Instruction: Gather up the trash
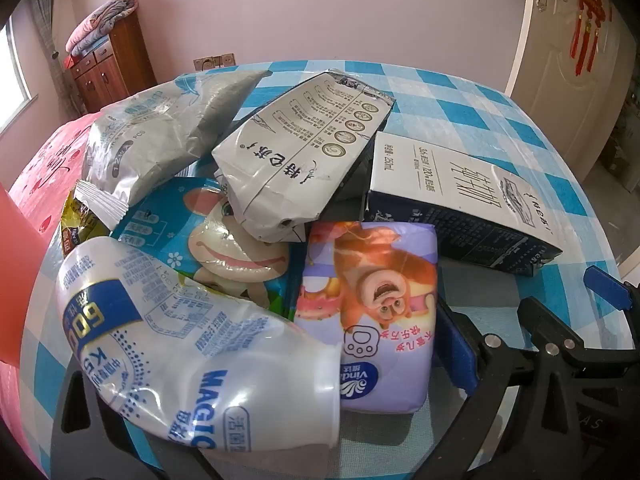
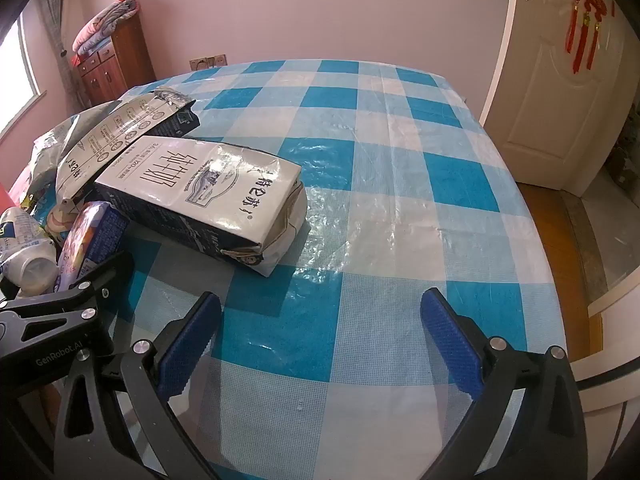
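A heap of trash lies on the blue-checked table [image 1: 480, 92]. In the left wrist view my left gripper [image 1: 260, 356] is open. A crushed white yogurt bottle [image 1: 168, 336] and a purple tissue pack [image 1: 376, 308] lie between its spread fingers, and the bottle hides the left finger. Behind them are a blue tissue pack [image 1: 188, 220], two grey milk cartons [image 1: 304, 140] [image 1: 464, 196], a silver bag [image 1: 160, 128] and a yellow wrapper [image 1: 78, 220]. My right gripper [image 2: 322, 300] is open over bare cloth, right of the nearer milk carton [image 2: 200, 188].
The cloth [image 2: 400, 160] covers the table's right half, and its right edge drops to a wooden floor [image 2: 552, 232]. A white door [image 2: 560, 100] stands at the right. A red surface [image 1: 40, 160] and a wooden cabinet [image 1: 112, 60] lie beyond the table's left side.
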Action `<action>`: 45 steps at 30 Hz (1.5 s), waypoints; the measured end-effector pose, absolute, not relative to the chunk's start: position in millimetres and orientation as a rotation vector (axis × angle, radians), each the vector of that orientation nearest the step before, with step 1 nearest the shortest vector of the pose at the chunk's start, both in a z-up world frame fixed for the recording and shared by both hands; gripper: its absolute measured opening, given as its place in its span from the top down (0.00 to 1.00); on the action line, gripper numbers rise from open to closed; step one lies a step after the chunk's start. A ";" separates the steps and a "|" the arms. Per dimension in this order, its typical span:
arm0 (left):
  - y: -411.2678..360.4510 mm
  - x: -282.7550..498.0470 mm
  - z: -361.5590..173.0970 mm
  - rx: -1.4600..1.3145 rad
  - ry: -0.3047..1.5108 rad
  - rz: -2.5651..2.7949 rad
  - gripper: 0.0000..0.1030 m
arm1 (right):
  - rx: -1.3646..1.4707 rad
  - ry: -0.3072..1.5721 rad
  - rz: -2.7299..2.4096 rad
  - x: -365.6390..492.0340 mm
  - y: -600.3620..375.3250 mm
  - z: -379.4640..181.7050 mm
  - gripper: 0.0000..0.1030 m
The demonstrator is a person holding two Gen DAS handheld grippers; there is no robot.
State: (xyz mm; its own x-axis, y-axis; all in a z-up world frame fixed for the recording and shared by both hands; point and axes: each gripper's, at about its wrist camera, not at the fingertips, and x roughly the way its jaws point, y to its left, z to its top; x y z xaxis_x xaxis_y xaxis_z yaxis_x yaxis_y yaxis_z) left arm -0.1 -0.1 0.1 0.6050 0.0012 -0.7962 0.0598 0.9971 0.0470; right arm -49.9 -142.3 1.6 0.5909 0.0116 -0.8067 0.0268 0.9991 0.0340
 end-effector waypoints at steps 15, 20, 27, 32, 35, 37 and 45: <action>-0.8 -17.5 0.4 0.066 0.923 -0.034 0.04 | 0.052 0.942 -0.036 -60.7 -142.1 7.1 0.04; 5.9 -36.9 3.3 0.074 0.923 -0.066 0.04 | 0.059 0.944 -0.046 -71.3 -140.2 4.4 0.04; 16.0 -61.9 16.3 0.052 0.889 -0.107 0.04 | 0.066 0.900 -0.061 -95.7 -144.1 14.7 0.04; 23.4 -82.8 38.3 0.070 0.832 -0.114 0.04 | 0.045 0.848 -0.074 -110.0 -140.7 31.9 0.04; 28.0 -94.4 53.3 0.081 0.788 -0.116 0.04 | 0.036 0.808 -0.087 -116.9 -137.4 46.1 0.04; 25.5 -94.7 59.8 0.086 0.764 -0.115 0.04 | 0.034 0.773 -0.084 -125.0 -134.1 55.5 0.04; 31.7 -117.1 90.2 0.112 0.649 -0.101 0.04 | 0.030 0.663 -0.078 -145.4 -124.4 90.4 0.04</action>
